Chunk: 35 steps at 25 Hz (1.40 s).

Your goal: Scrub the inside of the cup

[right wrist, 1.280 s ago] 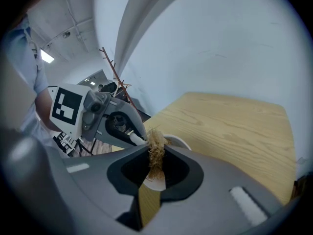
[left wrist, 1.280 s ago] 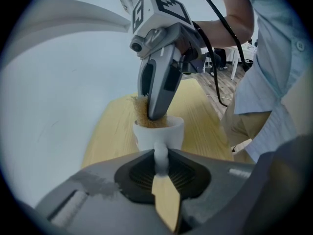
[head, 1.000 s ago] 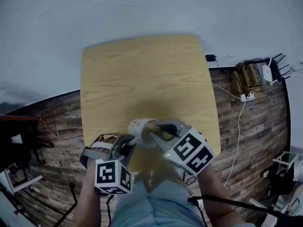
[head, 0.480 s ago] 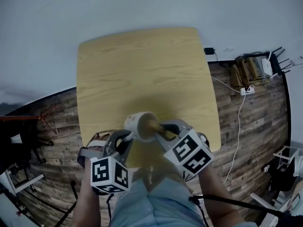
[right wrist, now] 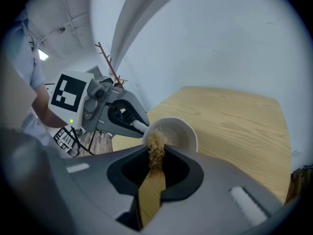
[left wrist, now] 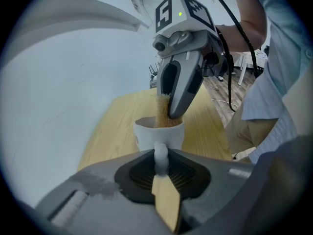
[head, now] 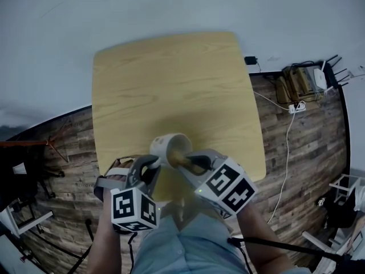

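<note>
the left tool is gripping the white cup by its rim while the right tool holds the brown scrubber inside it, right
Not the rim: the left gripper view shows the left tool clamped on the handle of the cup. The right tool does hold the brown scrubber inside the cup.

Light wooden table (head: 171, 84) (rounded corners) on dark plank floor (head: 308, 170)
</note>
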Each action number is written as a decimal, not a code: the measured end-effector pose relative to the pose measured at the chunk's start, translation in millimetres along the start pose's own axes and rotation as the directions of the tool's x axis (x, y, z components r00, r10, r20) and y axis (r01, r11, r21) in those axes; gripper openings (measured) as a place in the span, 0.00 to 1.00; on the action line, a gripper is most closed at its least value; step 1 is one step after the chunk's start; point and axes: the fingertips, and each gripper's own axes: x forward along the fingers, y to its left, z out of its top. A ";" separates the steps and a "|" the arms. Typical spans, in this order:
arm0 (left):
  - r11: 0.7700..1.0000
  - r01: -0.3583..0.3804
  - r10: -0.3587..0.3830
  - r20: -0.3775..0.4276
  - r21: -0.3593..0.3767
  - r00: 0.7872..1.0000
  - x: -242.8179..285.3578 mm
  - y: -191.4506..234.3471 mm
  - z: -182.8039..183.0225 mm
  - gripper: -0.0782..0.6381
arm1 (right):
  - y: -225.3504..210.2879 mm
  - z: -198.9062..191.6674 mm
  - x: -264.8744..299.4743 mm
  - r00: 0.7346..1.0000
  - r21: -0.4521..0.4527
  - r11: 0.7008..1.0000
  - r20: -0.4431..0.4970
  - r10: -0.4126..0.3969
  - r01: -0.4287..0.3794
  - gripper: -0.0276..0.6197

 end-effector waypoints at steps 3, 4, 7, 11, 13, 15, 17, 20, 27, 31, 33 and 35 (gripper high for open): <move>1.000 -0.001 0.001 0.002 0.003 1.000 0.4 -1.0 -0.8 0.21 | 5.6 8.3 1.2 1.000 -0.014 1.000 0.010 0.005 -0.005 0.13; 1.000 -0.001 0.001 0.003 0.003 1.000 0.3 -1.3 -1.1 0.21 | 6.9 11.2 0.6 1.000 -0.016 1.000 0.015 0.004 -0.004 0.13; 1.000 0.001 -0.001 0.010 -0.006 1.000 0.0 -1.8 -2.3 0.21 | 8.4 19.5 -3.6 1.000 -0.026 1.000 0.024 -0.004 0.004 0.13; 0.999 0.006 -0.005 0.028 -0.031 1.000 1.4 -1.7 -6.0 0.21 | 7.5 29.3 -9.1 0.999 -0.045 0.999 0.032 -0.024 0.025 0.13; 0.999 0.008 -0.006 0.035 -0.044 0.999 1.5 -2.1 -8.4 0.21 | 8.1 34.3 -12.8 0.999 -0.055 0.998 0.038 -0.037 0.039 0.13; 0.999 0.007 -0.005 0.039 -0.052 0.999 0.9 -2.2 -10.6 0.21 | 8.6 39.3 -17.0 0.998 -0.064 0.997 0.045 -0.049 0.051 0.13; 0.998 0.003 -0.001 0.043 -0.062 0.999 -0.6 -3.4 -13.4 0.21 | 9.6 43.3 -21.3 0.997 -0.069 0.996 0.053 -0.060 0.064 0.13; 0.996 0.005 0.001 0.061 -0.092 0.998 -3.1 -7.5 -20.2 0.21 | 10.2 47.9 -28.3 0.993 -0.078 0.992 0.072 -0.091 0.096 0.13; 0.969 0.050 -0.013 0.150 -0.243 0.989 -2.3 -11.6 -44.4 0.21 | 9.3 69.3 -48.8 0.965 -0.081 0.975 0.178 -0.192 0.209 0.13; 0.947 0.078 -0.023 0.175 -0.311 0.984 2.1 -17.5 -64.1 0.21 | 15.7 74.8 -53.1 0.954 -0.092 0.967 0.209 -0.216 0.239 0.13; 0.934 0.097 -0.032 0.189 -0.343 0.981 6.1 -22.7 -72.3 0.21 | 18.2 74.7 -54.0 0.950 -0.096 0.963 0.215 -0.226 0.251 0.13; 0.918 0.122 -0.047 0.203 -0.376 0.978 11.1 -30.5 -80.3 0.21 | 20.2 72.0 -53.8 0.947 -0.098 0.960 0.215 -0.237 0.263 0.13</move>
